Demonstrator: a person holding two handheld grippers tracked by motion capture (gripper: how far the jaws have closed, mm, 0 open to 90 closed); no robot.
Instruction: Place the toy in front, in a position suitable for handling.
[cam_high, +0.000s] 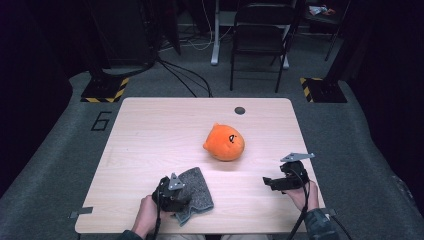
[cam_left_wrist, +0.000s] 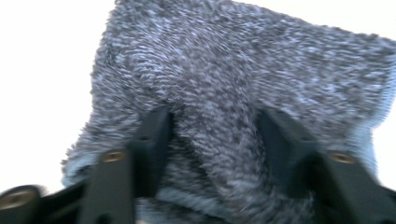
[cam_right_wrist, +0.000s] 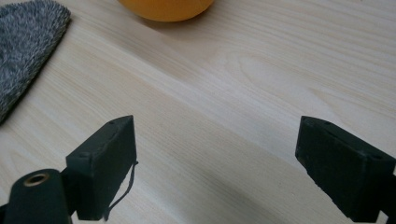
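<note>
A grey fuzzy cloth (cam_high: 199, 190) lies near the front edge of the light wooden table (cam_high: 155, 130), left of centre. My left gripper (cam_high: 185, 195) has its jaws pushed into the cloth's near edge. In the left gripper view a raised fold of the cloth (cam_left_wrist: 243, 70) is pinched between the two black fingers (cam_left_wrist: 152, 135), and my left gripper (cam_left_wrist: 212, 135) is shut on it. An orange round plush toy (cam_high: 225, 142) with a dark face mark sits at mid table. My right gripper (cam_high: 267, 182) is at the front right, pointing left. It stands open (cam_right_wrist: 215, 144) over bare wood, with the cloth (cam_right_wrist: 25, 42) and the plush (cam_right_wrist: 166, 8) beyond it.
A small dark round hole (cam_high: 240, 110) sits near the table's far edge. Beyond the table stand a black folding chair (cam_high: 260, 35) and two stand bases with yellow-black stripes (cam_high: 105, 90). Cables run over the grey floor.
</note>
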